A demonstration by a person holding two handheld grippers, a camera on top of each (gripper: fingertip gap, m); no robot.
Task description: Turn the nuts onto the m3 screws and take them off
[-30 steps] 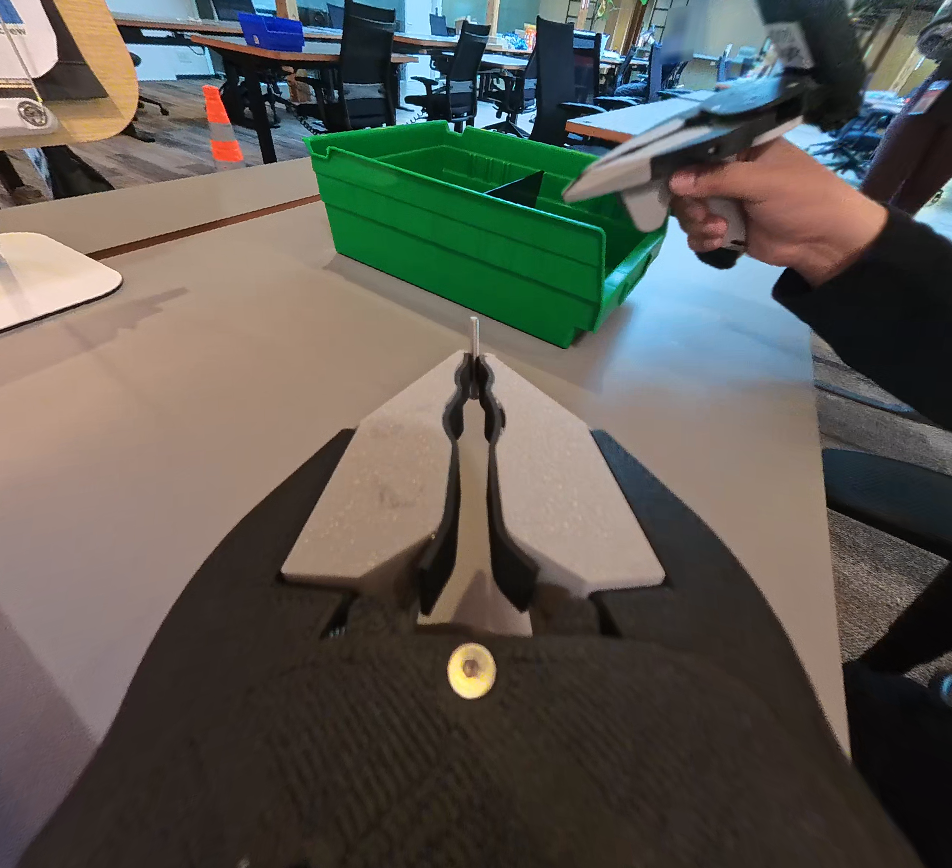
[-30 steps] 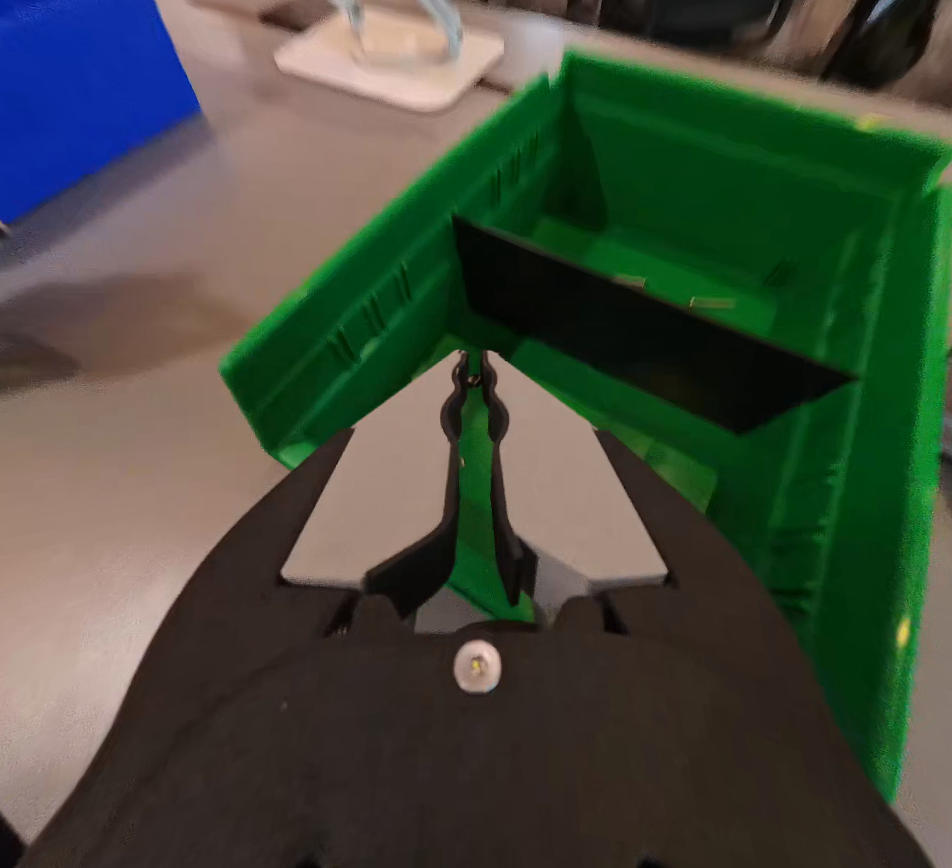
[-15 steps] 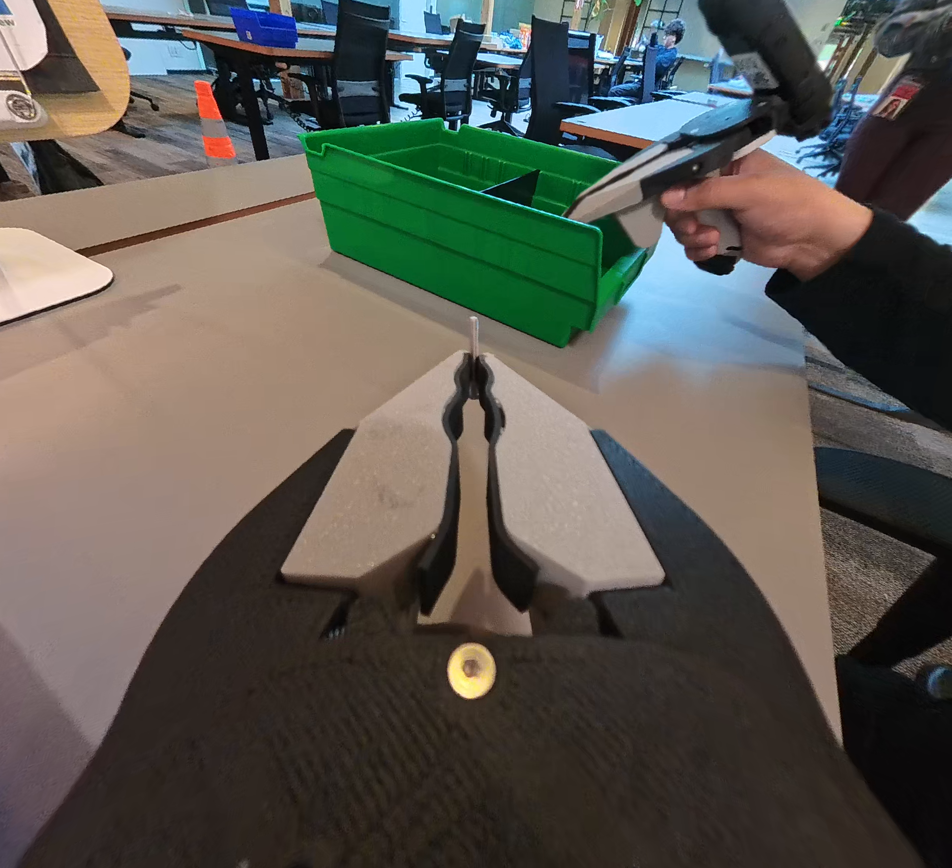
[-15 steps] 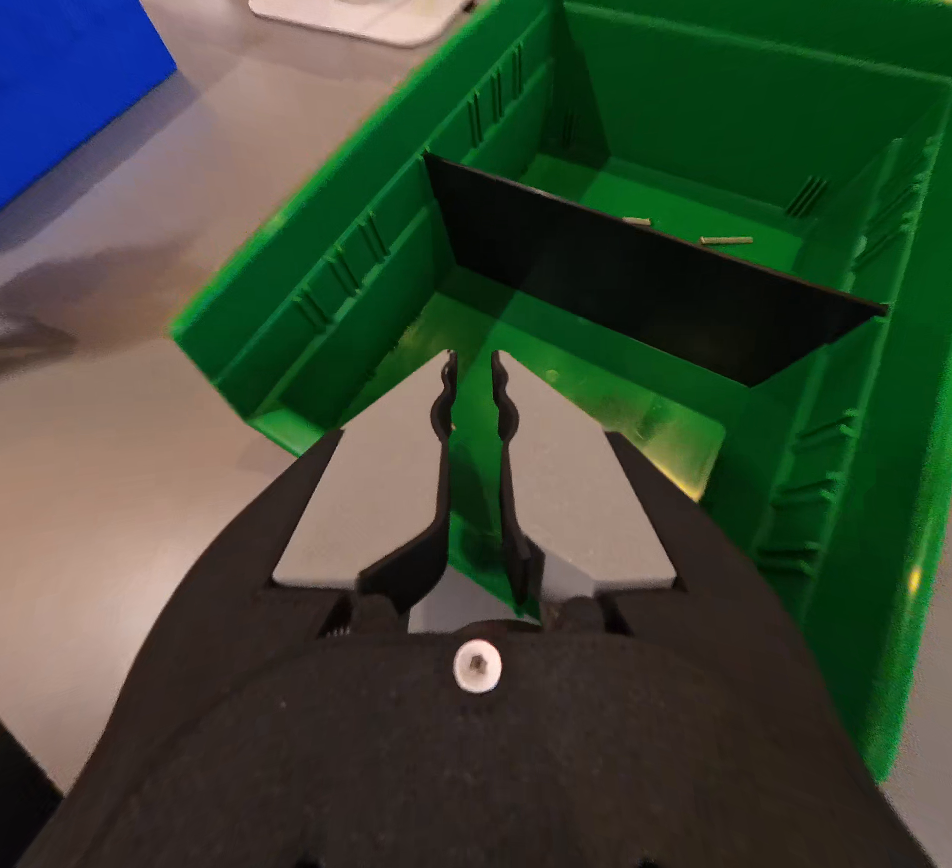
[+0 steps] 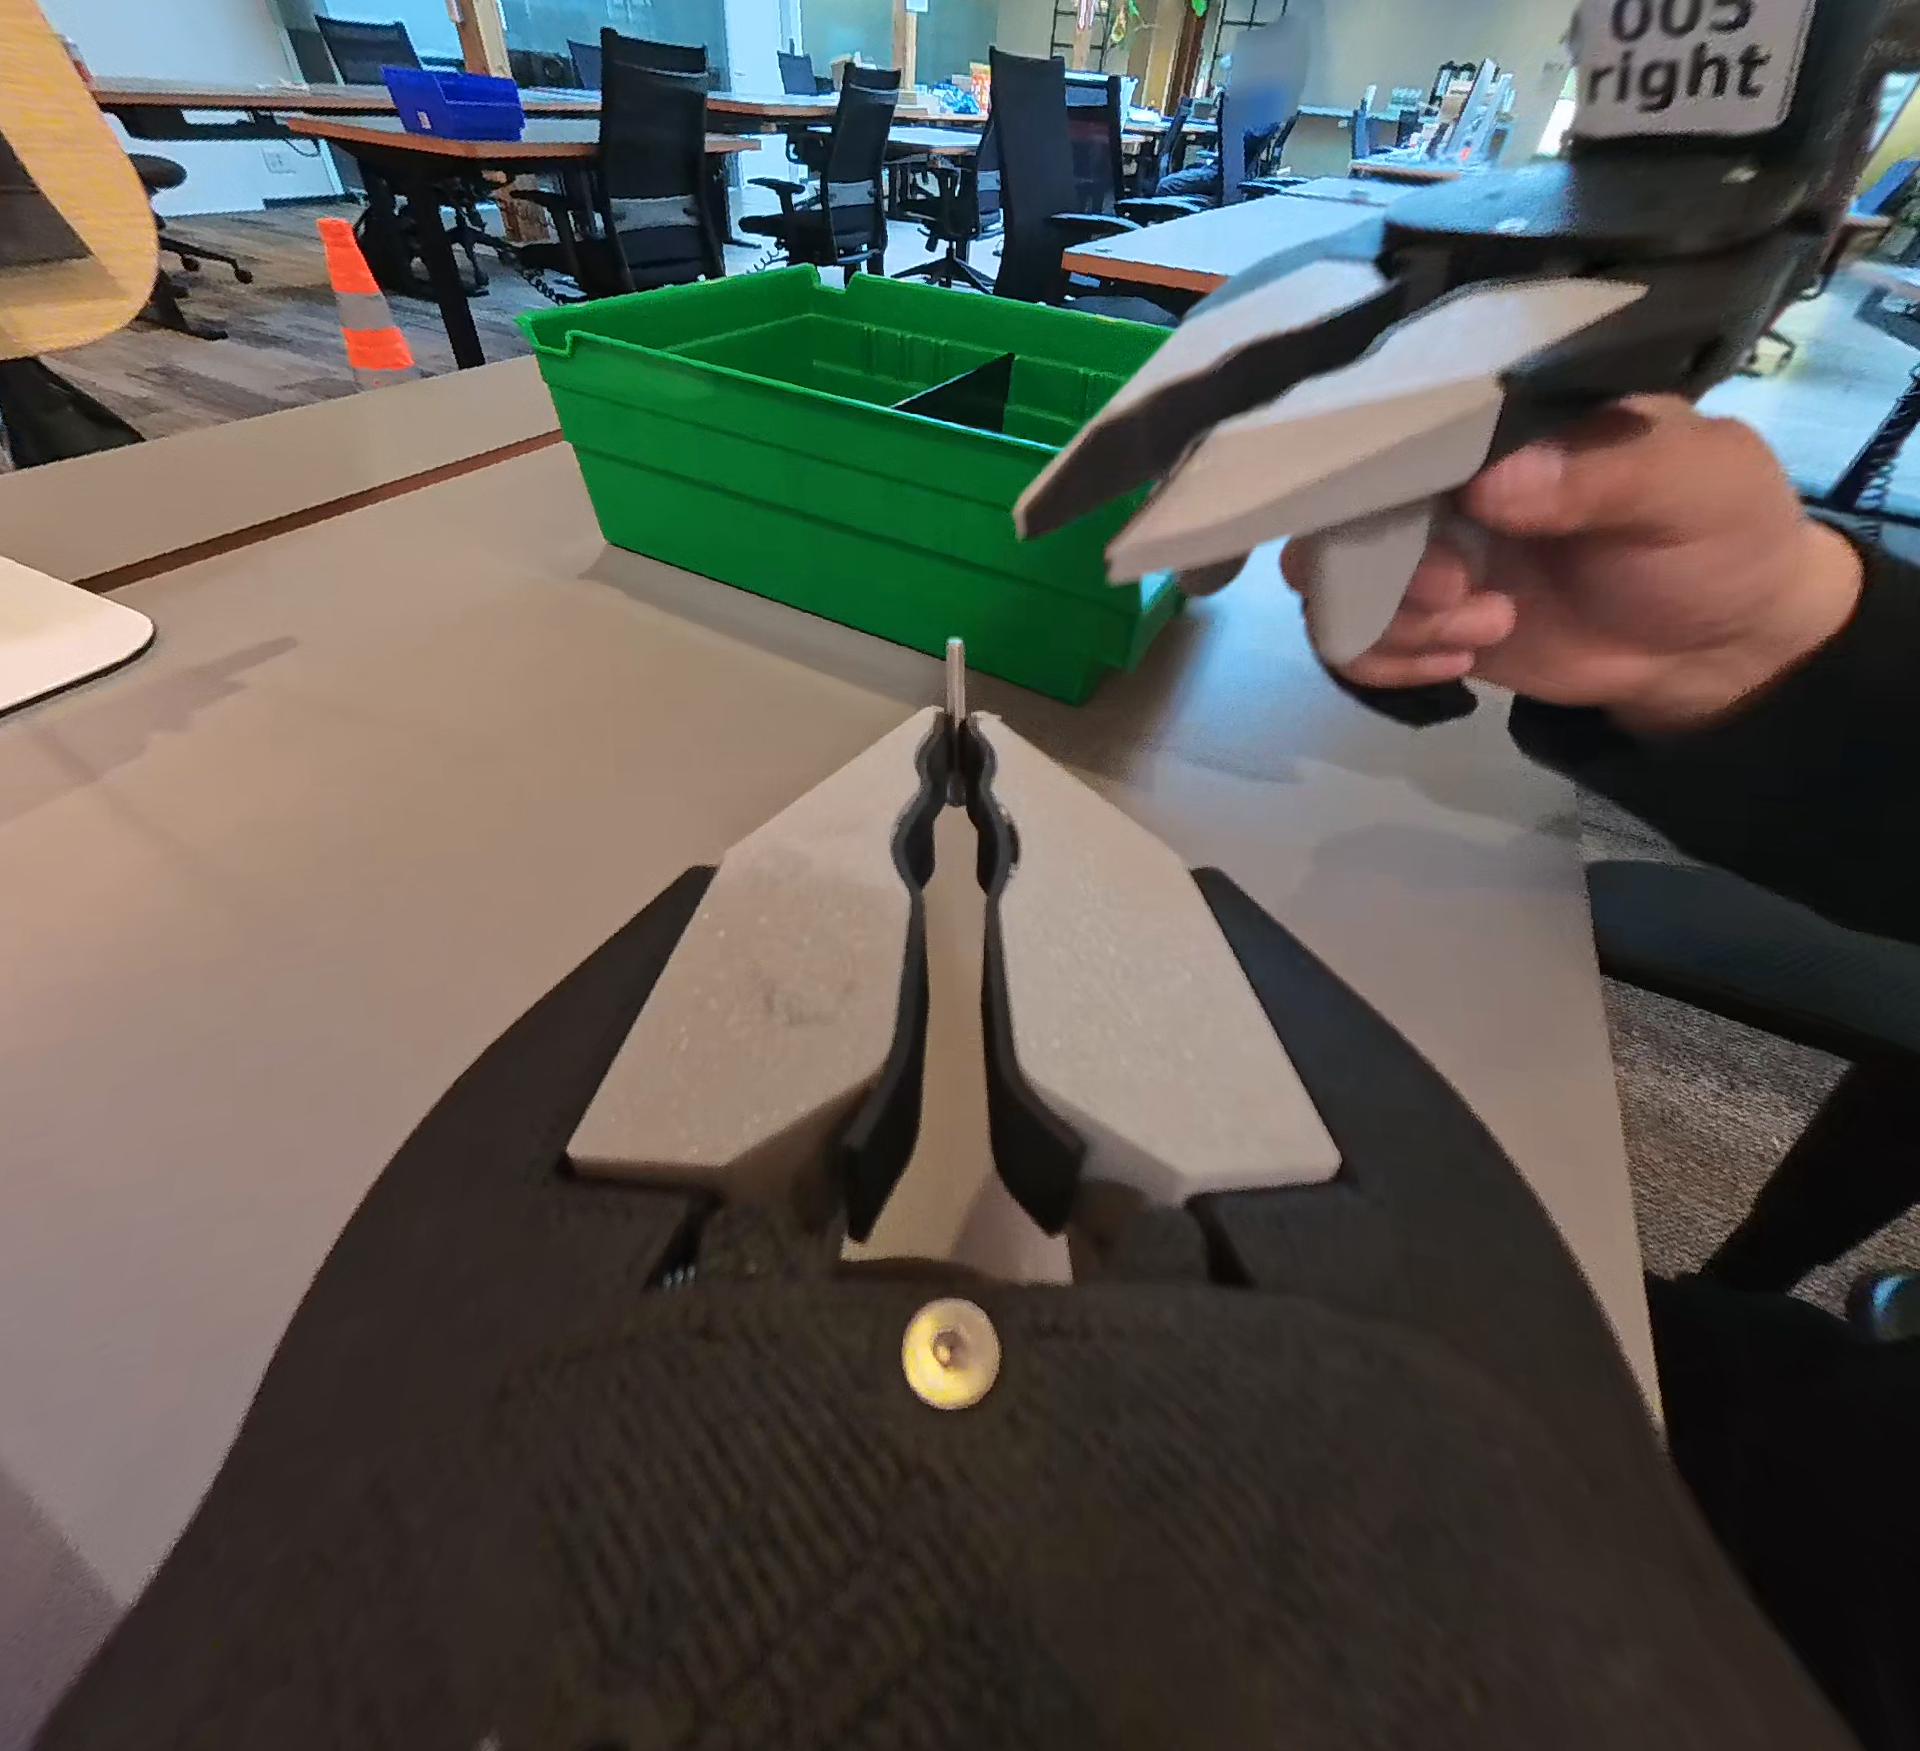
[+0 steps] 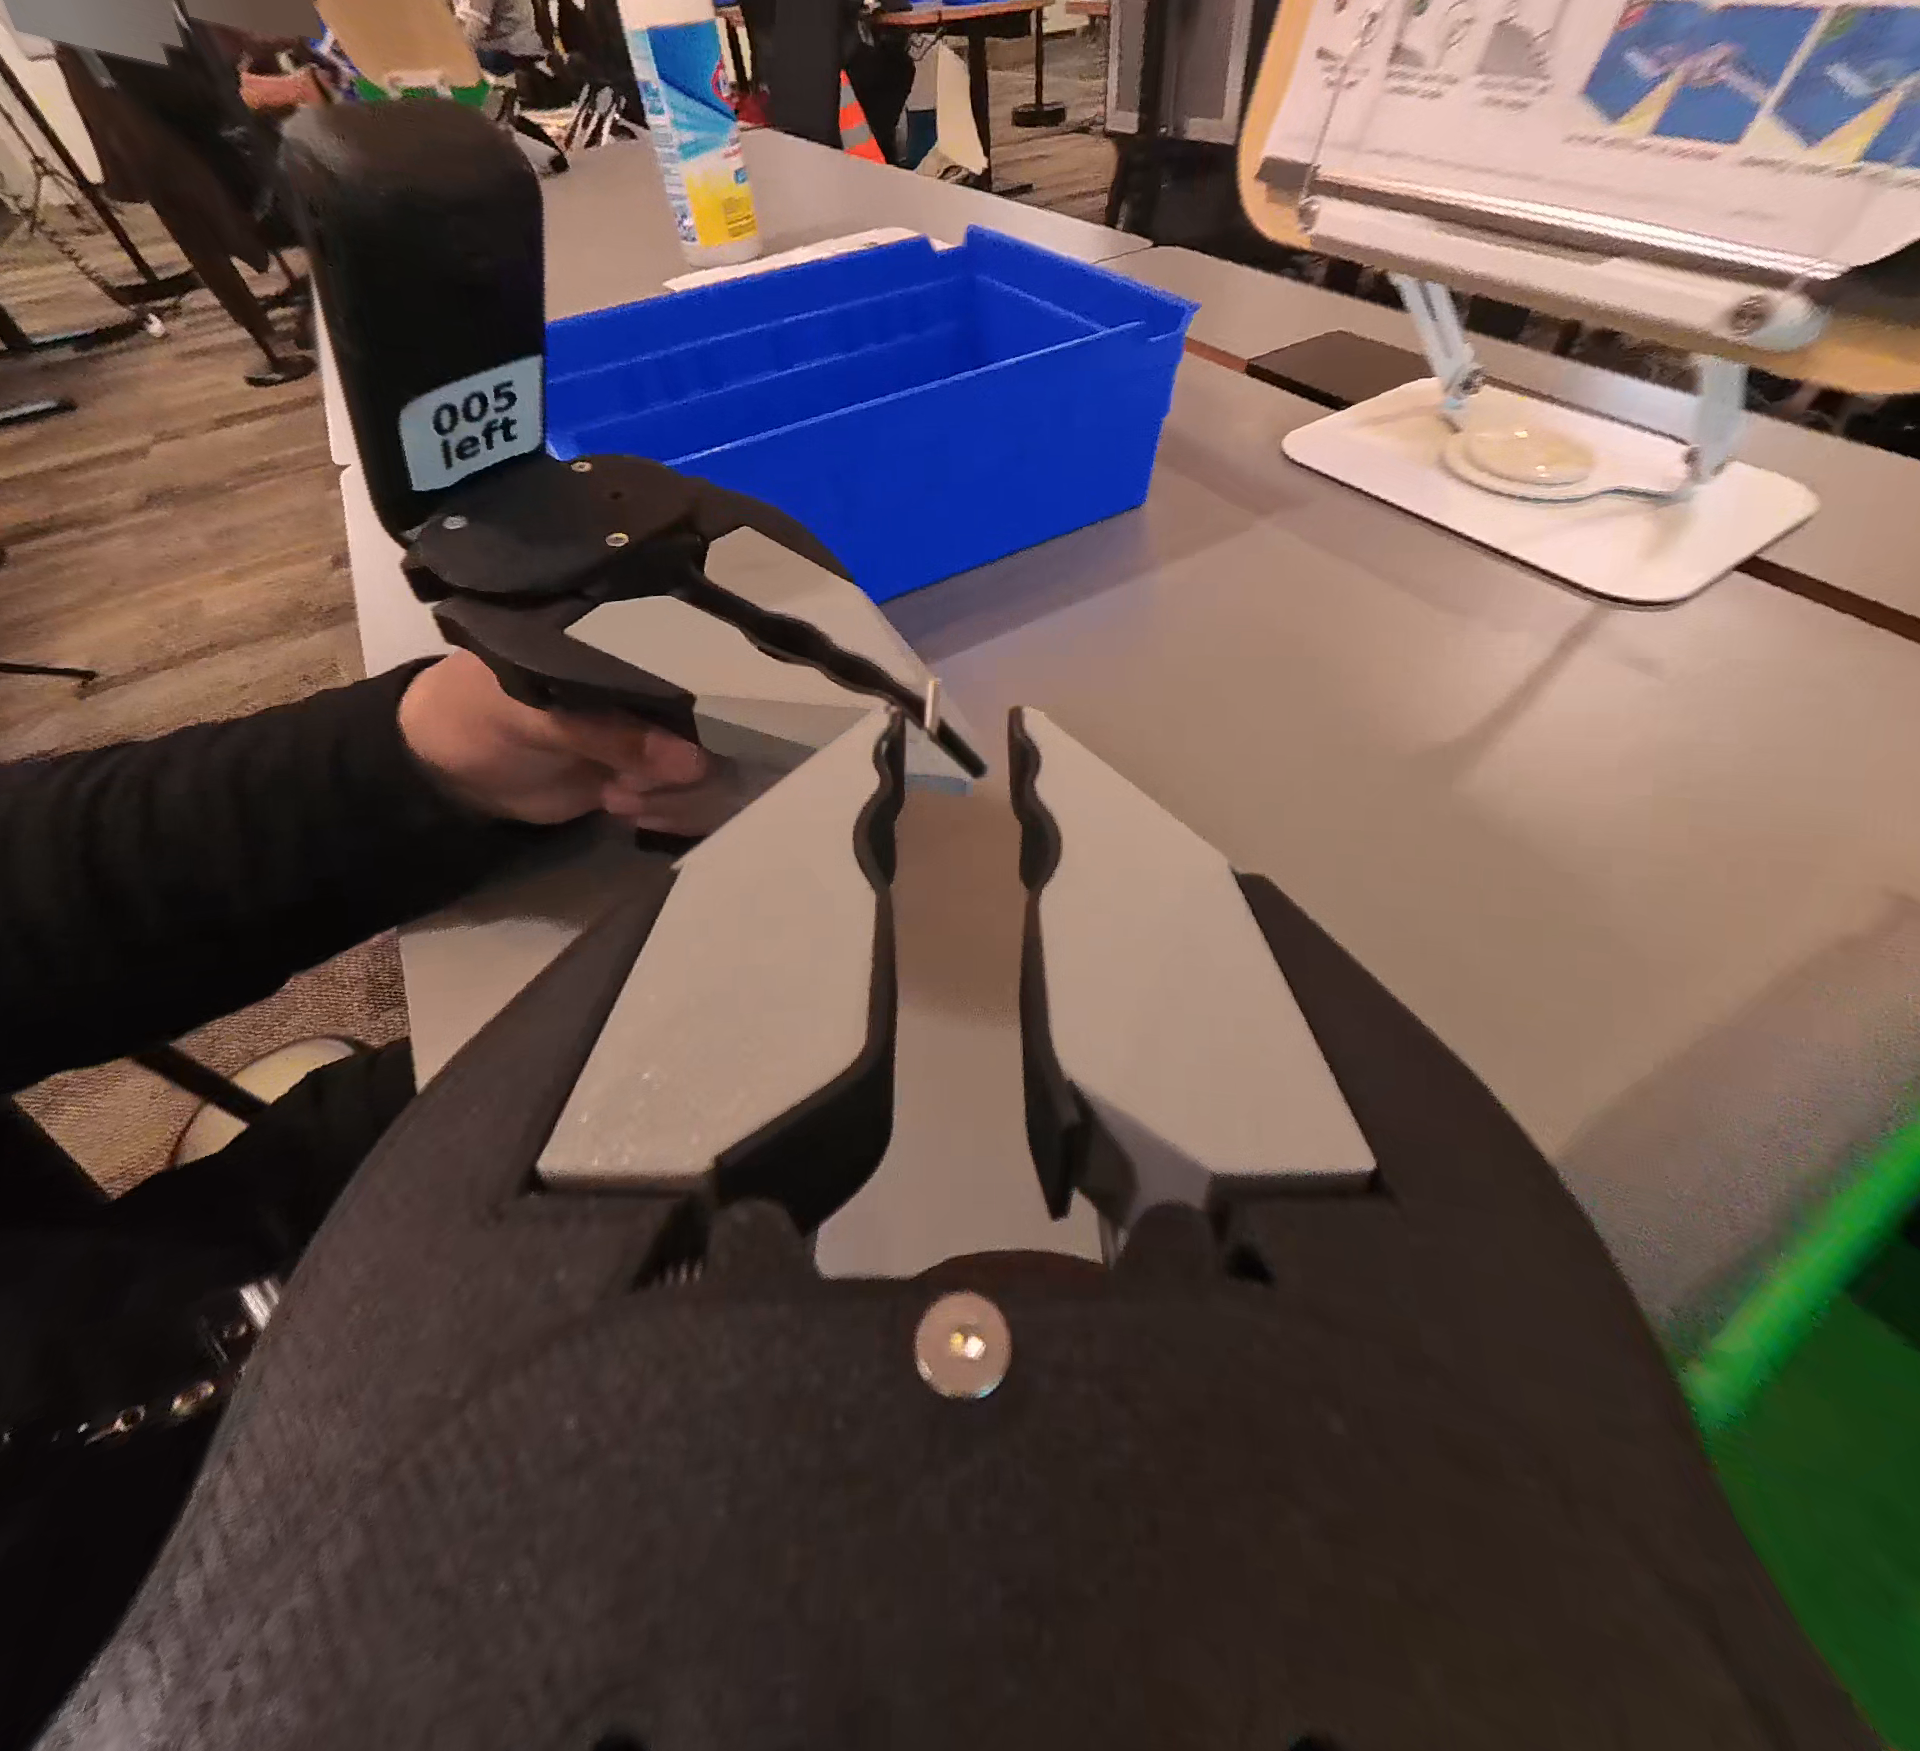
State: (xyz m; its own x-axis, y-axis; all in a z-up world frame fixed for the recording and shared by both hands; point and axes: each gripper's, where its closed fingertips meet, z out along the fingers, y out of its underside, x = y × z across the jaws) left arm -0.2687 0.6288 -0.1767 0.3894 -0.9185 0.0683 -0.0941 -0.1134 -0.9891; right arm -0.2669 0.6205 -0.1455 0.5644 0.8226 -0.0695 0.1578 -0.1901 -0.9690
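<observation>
My left gripper point(image 5: 954, 727) is shut on a thin silver M3 screw point(image 5: 954, 678) that stands upright out of its tips, above the grey table point(image 5: 312, 870). The screw point(image 6: 932, 702) and the left gripper point(image 6: 961, 761) also show in the right wrist view, just ahead of my right gripper's left finger. My right gripper point(image 6: 951, 730) is open and empty, its jaws a finger-width apart. In the left wrist view the right gripper point(image 5: 1081, 532) hovers at the upper right, in front of the green bin point(image 5: 790, 465). I see no nut on the screw.
The green bin has a black divider point(image 5: 966, 392) and sits at the table's far right; its corner shows in the right wrist view point(image 6: 1829, 1306). A blue bin point(image 6: 883, 413), a wipes canister point(image 6: 691, 122) and a white stand point(image 6: 1558, 496) with an instruction board point(image 6: 1621, 60) sit beyond. Left and right tips are no more than a few centimetres apart.
My right gripper opened over the green bin's near compartment, then left the bin and swung left toward the left gripper. The left gripper stayed still with the screw.
</observation>
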